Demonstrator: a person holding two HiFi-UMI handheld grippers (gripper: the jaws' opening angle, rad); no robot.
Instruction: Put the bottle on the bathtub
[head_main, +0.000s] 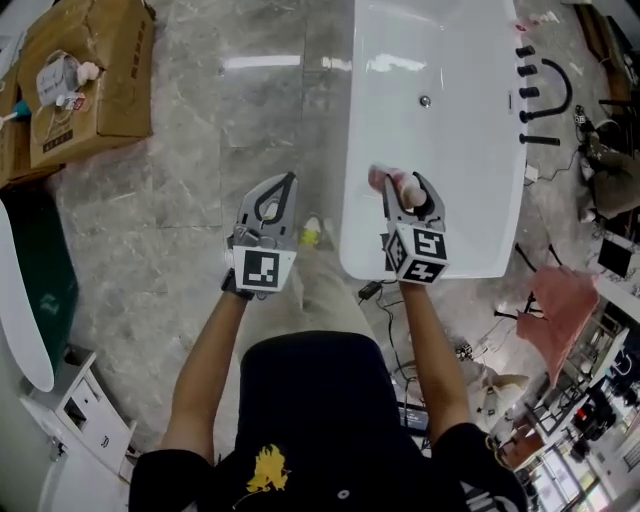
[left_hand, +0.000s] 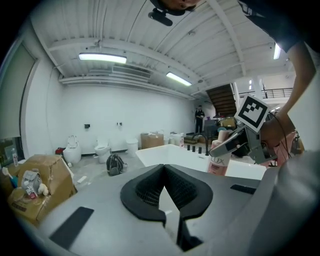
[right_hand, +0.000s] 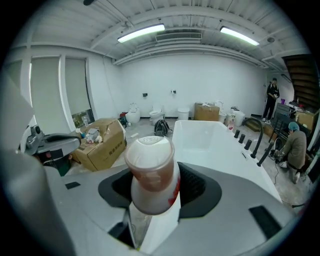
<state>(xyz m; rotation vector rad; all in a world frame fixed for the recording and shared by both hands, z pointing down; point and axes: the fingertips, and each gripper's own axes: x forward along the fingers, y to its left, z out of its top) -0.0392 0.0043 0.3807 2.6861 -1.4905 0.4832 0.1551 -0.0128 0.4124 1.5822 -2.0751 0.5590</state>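
A pink bottle (head_main: 381, 180) with a white cap is held between the jaws of my right gripper (head_main: 402, 183), above the near end of the white bathtub (head_main: 440, 60). In the right gripper view the bottle (right_hand: 152, 172) fills the space between the black pads and the tub (right_hand: 200, 135) stretches away behind it. My left gripper (head_main: 290, 180) hangs over the marble floor just left of the tub, its jaw tips touching and nothing between them. The left gripper view shows its shut jaws (left_hand: 163, 167), with the bottle (left_hand: 218, 162) in the right gripper (left_hand: 235, 142) off to the right.
Black taps (head_main: 540, 95) line the tub's right rim. An open cardboard box (head_main: 85, 80) of clutter sits at the far left. A pink cloth (head_main: 560, 305) and cables lie right of the tub. Toilets (left_hand: 102, 149) and a backpack (left_hand: 115, 164) stand farther off. A person (right_hand: 295, 147) crouches at right.
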